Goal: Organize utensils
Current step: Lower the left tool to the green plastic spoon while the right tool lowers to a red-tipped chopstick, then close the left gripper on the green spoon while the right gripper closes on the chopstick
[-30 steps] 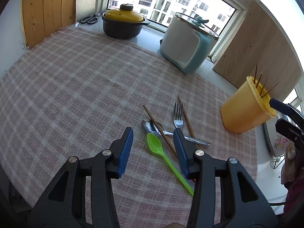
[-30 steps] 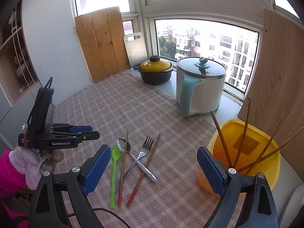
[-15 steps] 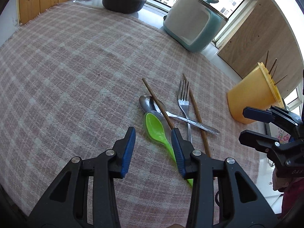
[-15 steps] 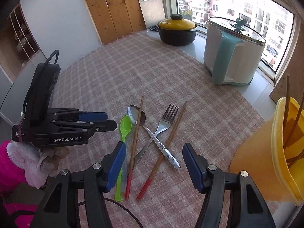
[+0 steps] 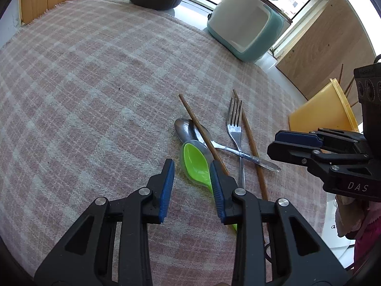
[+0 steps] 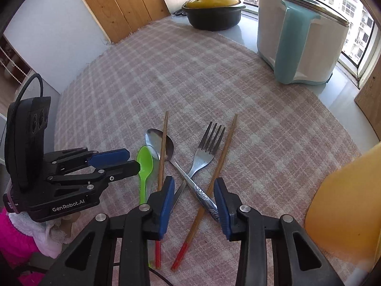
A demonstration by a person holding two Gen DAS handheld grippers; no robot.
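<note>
Your utensils lie flat on checked cloth: green plastic spoon [image 5: 197, 164] leftmost, metal spoon [image 5: 188, 128] crossing fork [image 5: 234, 128], two red-tipped chopsticks [image 6: 215, 171] flanking.

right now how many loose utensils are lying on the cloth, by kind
chopsticks: 2 (left one, right one)
spoons: 2 (green plastic spoon, metal spoon)
fork: 1
total: 5

Daylight is pouring in through the window [image 6: 345, 4] ahead of me, overexposing the panes; my fisheye lenses are bending the plaid tablecloth [image 5: 83, 83] and darkening every corner; the metal spoon [image 5: 188, 128] is glinting, everything staying sharp.
</note>
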